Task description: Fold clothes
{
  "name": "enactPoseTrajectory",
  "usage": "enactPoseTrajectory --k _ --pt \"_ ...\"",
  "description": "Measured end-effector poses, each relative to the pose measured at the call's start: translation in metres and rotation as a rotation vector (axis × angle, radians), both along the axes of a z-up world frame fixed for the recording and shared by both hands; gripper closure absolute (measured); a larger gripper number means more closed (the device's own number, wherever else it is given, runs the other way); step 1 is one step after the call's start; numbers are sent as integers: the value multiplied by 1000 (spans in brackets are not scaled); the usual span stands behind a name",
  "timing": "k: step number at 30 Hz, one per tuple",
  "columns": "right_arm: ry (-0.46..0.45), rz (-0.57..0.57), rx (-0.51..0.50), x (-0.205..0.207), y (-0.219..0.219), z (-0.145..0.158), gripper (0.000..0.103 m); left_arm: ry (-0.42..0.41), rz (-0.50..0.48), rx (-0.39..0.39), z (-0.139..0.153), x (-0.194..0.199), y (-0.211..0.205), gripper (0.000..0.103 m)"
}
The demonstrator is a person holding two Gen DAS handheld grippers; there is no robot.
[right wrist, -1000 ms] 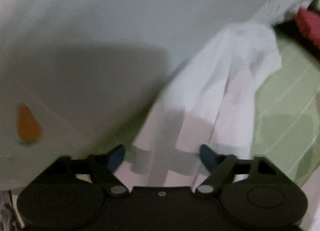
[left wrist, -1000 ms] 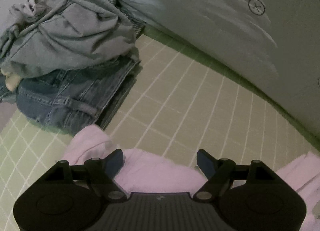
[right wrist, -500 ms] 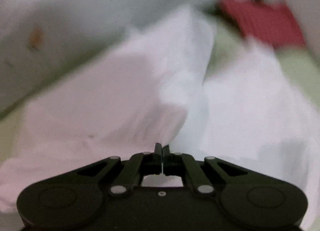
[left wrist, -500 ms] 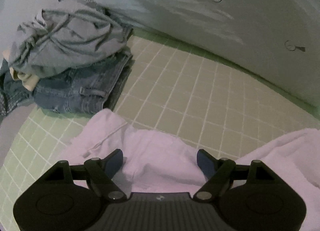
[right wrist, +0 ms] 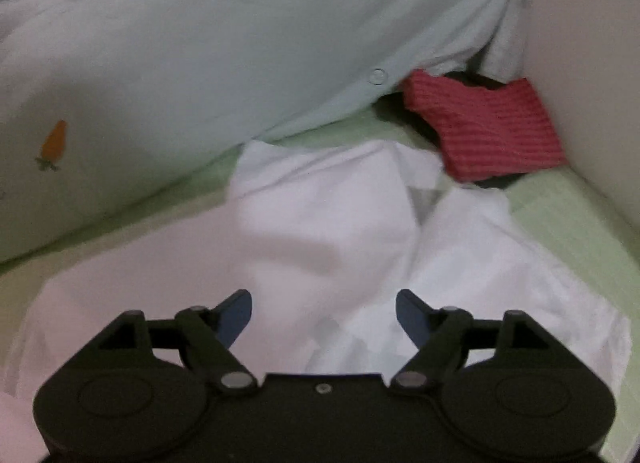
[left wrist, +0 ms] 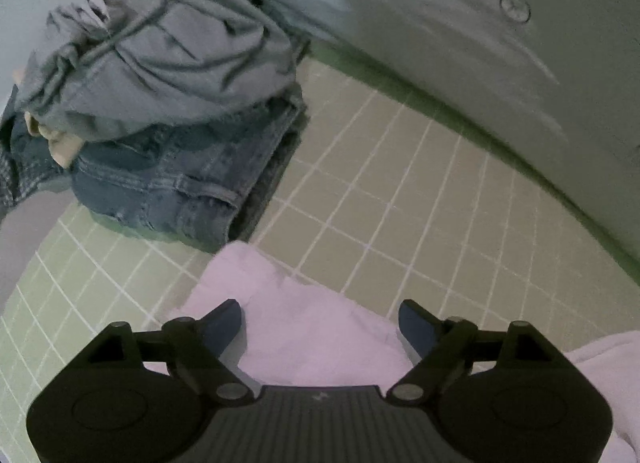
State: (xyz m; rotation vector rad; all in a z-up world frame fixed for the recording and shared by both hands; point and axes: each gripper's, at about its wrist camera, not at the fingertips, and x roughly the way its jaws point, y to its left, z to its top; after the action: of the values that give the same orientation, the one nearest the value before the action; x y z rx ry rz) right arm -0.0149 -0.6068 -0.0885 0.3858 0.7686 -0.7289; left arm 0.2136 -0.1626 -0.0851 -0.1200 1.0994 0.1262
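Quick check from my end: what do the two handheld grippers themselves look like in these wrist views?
Both match: the left gripper and right gripper have black bodies with round side discs, silver pivot pins and blue finger pads. The left's centre plate is ribbed. No cables or sleeves show.

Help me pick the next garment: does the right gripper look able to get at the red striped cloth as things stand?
Probably yes. The right gripper, jaws opening with nothing pinched, hovers over the white garment; the red striped cloth lies beyond it, its top uncovered, beside the wall.
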Motion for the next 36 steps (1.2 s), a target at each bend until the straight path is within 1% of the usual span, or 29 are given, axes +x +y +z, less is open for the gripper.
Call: enactPoseTrajectory --k 1,3,5,8,11,12,14,16,18,21,22,23,25,27,29,30,32,33,35,36 --pt "-4 2 14 5 0 -2 23 9 11 -3 -3 0 -2 17" --pt "-5 9 40 5 10 -1 23 1 30 8 -7 -6 -2 22" --pt "-9 24 60 1 10 -5 23 -16 42 24 -4 -17 1 43" --pt "-9 41 59 -9 21 -5 23 -29 72 2 4 -37 13 62" --pt "-14 49 81 -26 32 -4 23 -23 95 -28 9 -68 27 66" --pt "-12 53 91 -32 35 -5 23 -19 95 -24 8 -82 30 68" --pt "-5 65 106 -44 42 -7 23 -15 92 -22 4 -110 35 77" --pt "8 79 109 -58 49 -10 23 0 106 -45 -5 -140 37 80" --pt "24 84 124 -70 52 -15 23 23 115 -61 -13 -161 40 81" --pt "49 73 174 -77 49 -24 23 50 125 -82 -18 -176 42 82" --pt "51 68 188 -76 47 -25 23 55 129 -92 -16 -180 42 80" --pt "53 63 202 -75 44 -27 23 57 129 -100 -12 -182 41 75" --pt "43 74 203 -70 39 -25 23 41 117 -124 2 -183 41 70" --pt "31 95 179 -62 37 -21 23 -37 89 -149 30 -180 39 65" --pt "16 114 152 -54 34 -18 23 -118 60 -171 57 -176 37 53" --pt "9 117 143 -51 32 -17 23 -171 42 -160 70 -169 35 50" --pt "-5 114 131 -45 26 -18 23 -270 -11 -104 91 -148 24 41" --pt "-7 110 129 -41 22 -20 23 -300 -41 -77 94 -132 15 40" --pt "-4 93 139 -34 16 -24 23 -281 -83 -59 90 -98 -2 40" --pt "-1 81 147 -30 13 -25 23 -254 -114 -71 83 -82 -9 40"
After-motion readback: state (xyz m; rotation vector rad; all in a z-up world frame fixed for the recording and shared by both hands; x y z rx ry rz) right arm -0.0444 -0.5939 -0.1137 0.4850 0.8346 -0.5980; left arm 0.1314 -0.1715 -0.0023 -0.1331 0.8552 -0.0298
